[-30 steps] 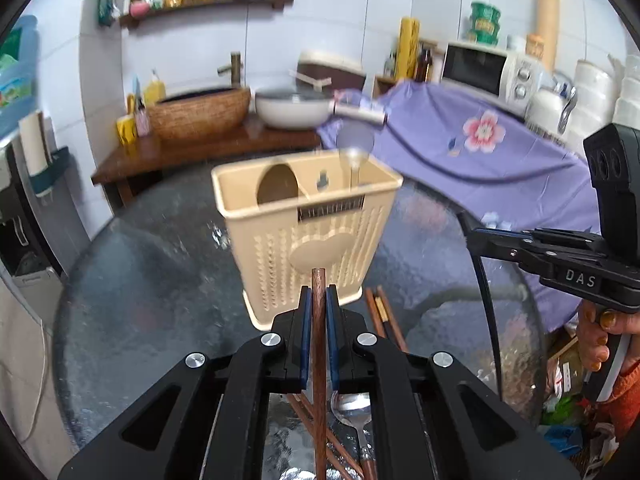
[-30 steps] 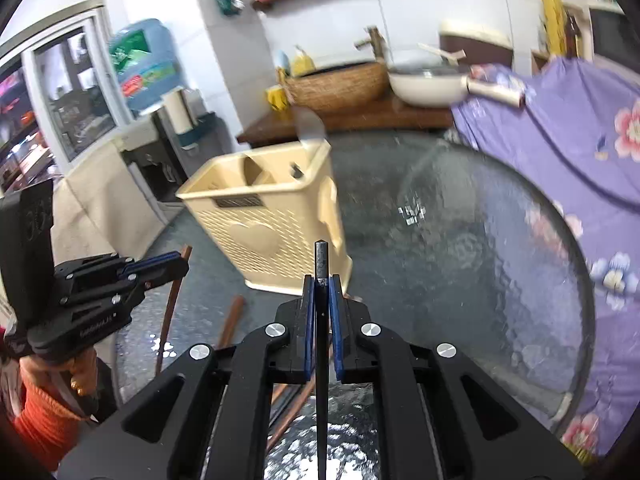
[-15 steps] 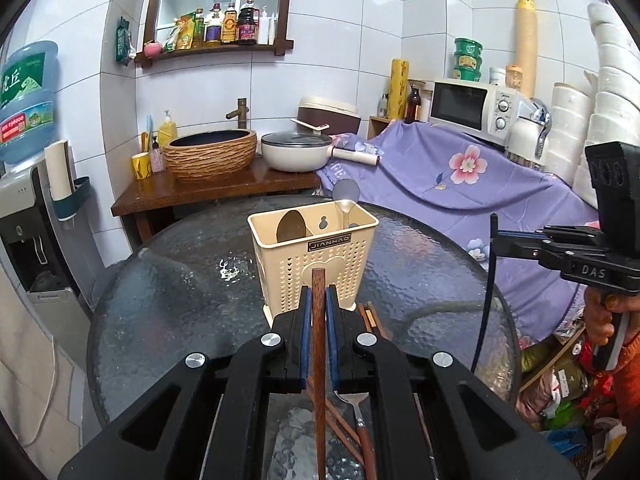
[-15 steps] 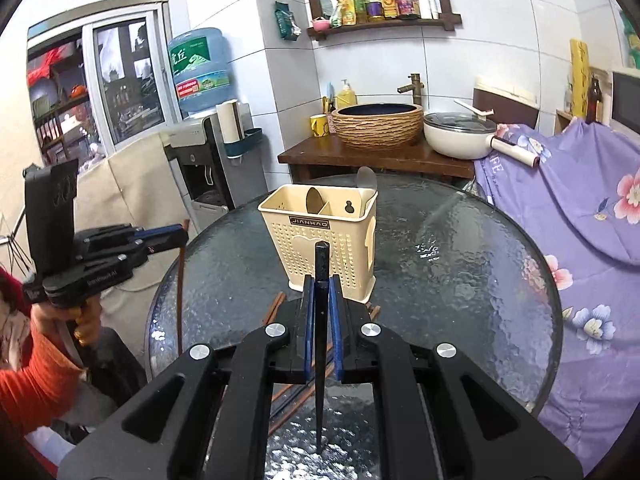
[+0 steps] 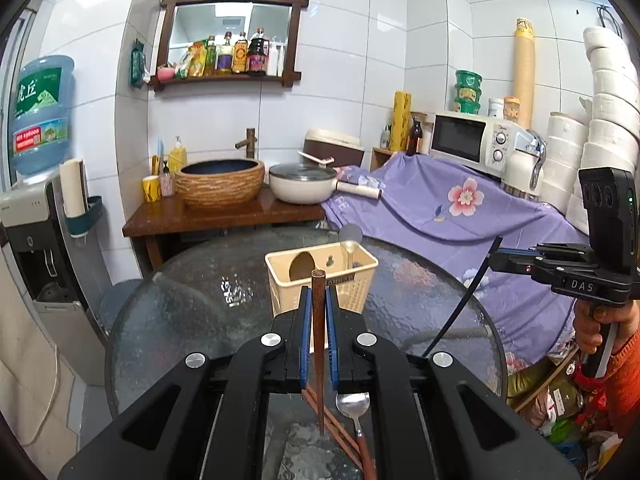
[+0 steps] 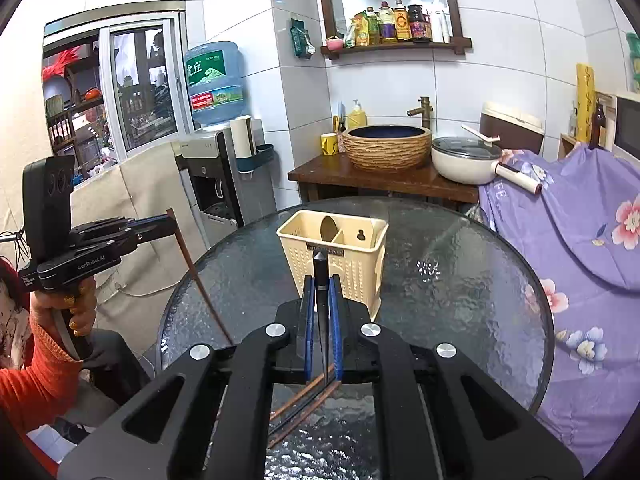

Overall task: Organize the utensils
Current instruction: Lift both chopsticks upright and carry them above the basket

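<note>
A cream utensil holder [image 5: 320, 280] [image 6: 340, 256] stands on the round glass table [image 5: 192, 312], holding a wooden spoon and a metal spoon [image 5: 350, 240]. My left gripper [image 5: 317, 312] is shut on a brown chopstick [image 5: 318, 344], held upright above the table, short of the holder; it also shows at the left of the right wrist view [image 6: 160, 226]. My right gripper [image 6: 321, 312] is shut on a black chopstick [image 6: 321, 300]; it also shows in the left wrist view [image 5: 500, 260]. Loose brown chopsticks [image 6: 304, 404] and a metal spoon [image 5: 354, 408] lie on the table under the grippers.
Behind the table is a wooden counter [image 5: 224, 216] with a woven basin and a white pan [image 5: 300, 184]. A purple flowered cloth [image 5: 460, 216] covers things at the right. A water dispenser [image 6: 216, 168] stands at the left.
Both grippers have pulled back and up from the holder, each still holding its chopstick. The holder now looks smaller and farther away.
</note>
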The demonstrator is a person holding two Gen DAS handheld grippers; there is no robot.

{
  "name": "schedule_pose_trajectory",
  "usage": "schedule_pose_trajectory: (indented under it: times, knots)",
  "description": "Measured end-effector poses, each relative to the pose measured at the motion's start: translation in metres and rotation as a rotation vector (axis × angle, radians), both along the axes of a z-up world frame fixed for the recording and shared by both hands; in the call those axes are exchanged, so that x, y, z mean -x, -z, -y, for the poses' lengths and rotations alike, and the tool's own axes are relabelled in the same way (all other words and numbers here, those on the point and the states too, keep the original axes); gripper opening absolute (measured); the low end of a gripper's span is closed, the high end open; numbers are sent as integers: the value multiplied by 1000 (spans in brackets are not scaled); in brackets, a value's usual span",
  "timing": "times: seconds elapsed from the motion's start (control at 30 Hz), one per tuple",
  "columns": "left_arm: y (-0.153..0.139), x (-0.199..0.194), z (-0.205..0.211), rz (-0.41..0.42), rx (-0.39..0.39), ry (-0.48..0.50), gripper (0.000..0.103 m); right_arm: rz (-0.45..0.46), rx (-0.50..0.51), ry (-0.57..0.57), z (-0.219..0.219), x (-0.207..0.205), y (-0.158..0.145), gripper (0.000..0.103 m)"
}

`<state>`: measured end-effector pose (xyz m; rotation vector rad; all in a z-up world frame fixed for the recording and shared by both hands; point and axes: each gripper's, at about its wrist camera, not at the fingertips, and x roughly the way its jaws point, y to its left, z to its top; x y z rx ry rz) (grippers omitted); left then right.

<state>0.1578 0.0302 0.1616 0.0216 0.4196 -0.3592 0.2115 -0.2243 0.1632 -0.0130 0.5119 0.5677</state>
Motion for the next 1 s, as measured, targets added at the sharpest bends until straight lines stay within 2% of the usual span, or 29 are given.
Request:
schedule_pose_trajectory:
  times: [0.17, 0.4, 0.5, 0.73, 0.9, 1.0]
  knots:
    - [-7, -8, 5, 11, -3, 1, 7, 8, 20, -7, -9, -9, -9, 8]
    - [-20, -20, 11, 6, 10, 31, 7, -19, -6, -26, -12, -26, -22, 8]
    - [-33, -27, 13, 11, 21, 45, 7, -15, -27, -35, -15, -35, -38, 8]
    - [-85, -64, 13, 8, 98, 62, 7, 1, -65, -18, -26, -76, -96, 8]
    - [-118, -90, 14, 39, 109, 28, 7, 38, -70, 33, -36, -108, -133, 8]
    - [-131, -106, 12, 59, 117, -5, 7, 45, -79, 62, -41, -126, -144, 8]
